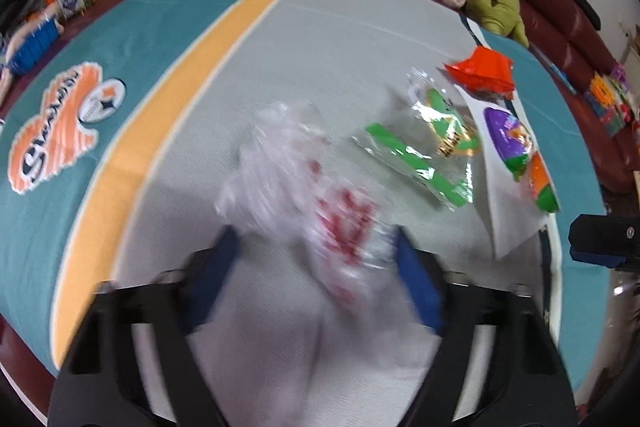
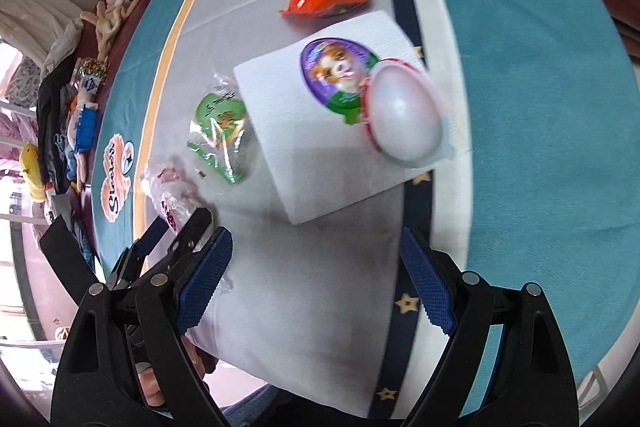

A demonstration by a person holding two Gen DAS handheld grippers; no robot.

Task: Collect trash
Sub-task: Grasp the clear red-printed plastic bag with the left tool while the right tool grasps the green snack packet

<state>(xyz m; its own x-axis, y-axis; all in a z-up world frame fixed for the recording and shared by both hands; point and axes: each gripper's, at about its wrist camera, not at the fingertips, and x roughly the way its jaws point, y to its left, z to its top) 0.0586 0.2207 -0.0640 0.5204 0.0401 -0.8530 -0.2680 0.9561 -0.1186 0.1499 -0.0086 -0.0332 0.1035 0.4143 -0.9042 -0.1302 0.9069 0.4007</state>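
Left tongs (image 1: 316, 243) straddle the crumpled clear wrapper (image 1: 304, 187), grip not discernible through blur. Right tongs (image 2: 316, 279) gape empty, egg-shaped package (image 2: 400, 115) on the surface ahead. Next: confirm the pinch, then lift.

Crumpled clear wrapper (image 1: 316, 195) between left claw (image 1: 316, 247) pads

Both wrist cameras look steeply down, close over the towel (image 1: 340, 39); each sees the green wrapper (image 1: 424, 155) lying on it.

Orange script logo reading roughly "Steelers" on the teal cloth (image 2: 120, 183), other print illegible
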